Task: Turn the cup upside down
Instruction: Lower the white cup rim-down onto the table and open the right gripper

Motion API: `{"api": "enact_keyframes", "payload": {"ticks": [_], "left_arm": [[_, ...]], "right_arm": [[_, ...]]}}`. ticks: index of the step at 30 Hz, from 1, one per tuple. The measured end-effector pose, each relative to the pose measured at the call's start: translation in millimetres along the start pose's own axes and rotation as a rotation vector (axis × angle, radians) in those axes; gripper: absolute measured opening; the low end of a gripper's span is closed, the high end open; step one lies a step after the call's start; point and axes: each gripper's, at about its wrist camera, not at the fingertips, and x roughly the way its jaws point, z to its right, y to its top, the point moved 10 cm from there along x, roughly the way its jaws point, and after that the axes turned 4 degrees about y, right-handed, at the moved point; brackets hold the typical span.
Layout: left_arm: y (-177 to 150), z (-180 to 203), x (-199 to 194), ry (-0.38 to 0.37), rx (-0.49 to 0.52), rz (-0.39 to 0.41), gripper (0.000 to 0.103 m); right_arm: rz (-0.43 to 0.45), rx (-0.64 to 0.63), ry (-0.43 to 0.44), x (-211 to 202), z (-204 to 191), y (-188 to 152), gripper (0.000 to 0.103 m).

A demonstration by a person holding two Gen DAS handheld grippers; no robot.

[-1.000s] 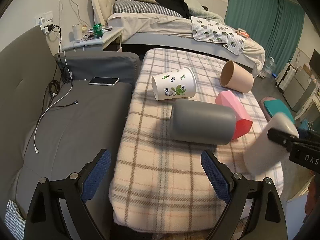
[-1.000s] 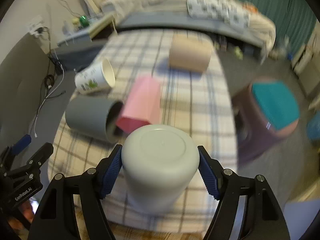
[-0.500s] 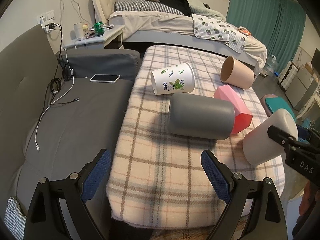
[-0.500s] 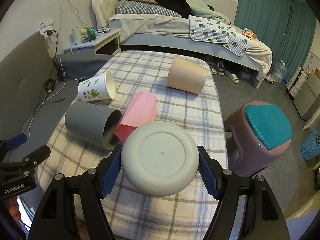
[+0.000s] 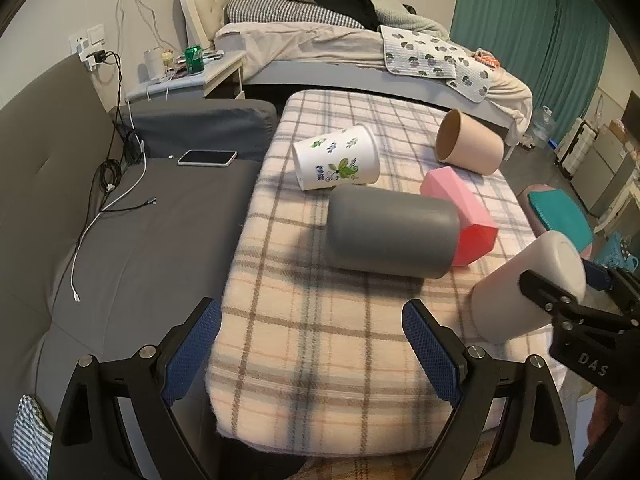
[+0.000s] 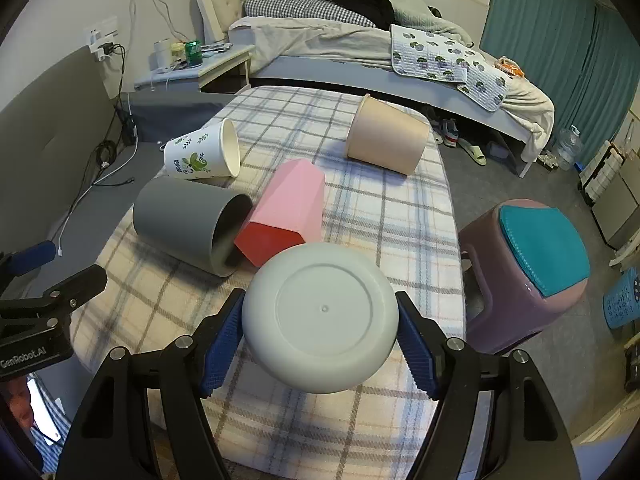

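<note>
My right gripper (image 6: 320, 344) is shut on a white cup (image 6: 320, 318), its flat base facing the camera. In the left wrist view the white cup (image 5: 520, 284) hangs tilted over the plaid table's right front edge, base up and to the right. My left gripper (image 5: 312, 344) is open and empty above the table's front. A grey cup (image 5: 390, 236), a pink cup (image 5: 460, 208), a white leaf-print cup (image 5: 338, 158) and a beige cup (image 5: 470, 148) lie on their sides on the plaid cloth (image 5: 320, 320).
A grey sofa (image 5: 120, 232) with a phone (image 5: 207, 158) and cables lies left of the table. A purple stool with a teal seat (image 6: 532, 264) stands to the right. A bed (image 6: 360, 40) and a nightstand (image 6: 192, 64) are behind.
The right gripper has tipped the white cup, so its base now faces the camera, and lowered it towards the table's right front. The left gripper has drawn back a little.
</note>
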Motion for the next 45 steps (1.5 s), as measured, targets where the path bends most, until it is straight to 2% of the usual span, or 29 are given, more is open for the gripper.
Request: {"api": "enact_keyframes", "payload": {"ticks": [3, 11, 21, 26, 32, 36, 38, 39, 45], "left_arm": [[2.4, 4.8, -7.5, -0.001, 0.014, 0.014, 0.095], [11.2, 7.9, -37.9, 0.010, 0.021, 0.068, 0.095], [19.8, 19.9, -99.4, 0.003, 0.040, 0.196, 0.095], [17.7, 24.2, -130.4, -0.003, 0.037, 0.261, 0.095], [7.4, 25.5, -169.0, -0.002, 0.051, 0.339, 0.095], [-0.4, 20.6, -193.9, 0.047, 0.068, 0.409, 0.095], [-0.8, 17.4, -202.8, 0.061, 0.053, 0.438, 0.095], [-0.4, 17.0, -204.2, 0.061, 0.046, 0.443, 0.101], [-1.7, 11.1, -205.6, 0.057, 0.029, 0.445, 0.102]], "right_arm": [[-0.002, 0.011, 0.012, -2.4, -0.5, 1.4, 0.072], [0.060, 0.034, 0.023, -30.0, 2.7, 13.0, 0.072], [0.166, 0.033, 0.033, -94.7, 4.8, 17.0, 0.072], [0.236, 0.034, 0.031, -134.6, 5.7, 9.8, 0.072], [0.278, 0.030, 0.035, -165.1, 3.3, -7.2, 0.072], [0.303, 0.030, 0.048, -183.5, -2.8, -20.3, 0.073], [0.321, 0.030, 0.052, -193.0, -5.2, -24.7, 0.084], [0.330, 0.032, 0.056, -198.1, -6.6, -26.9, 0.090], [0.346, 0.025, 0.016, -206.6, -3.9, -31.1, 0.096]]}}
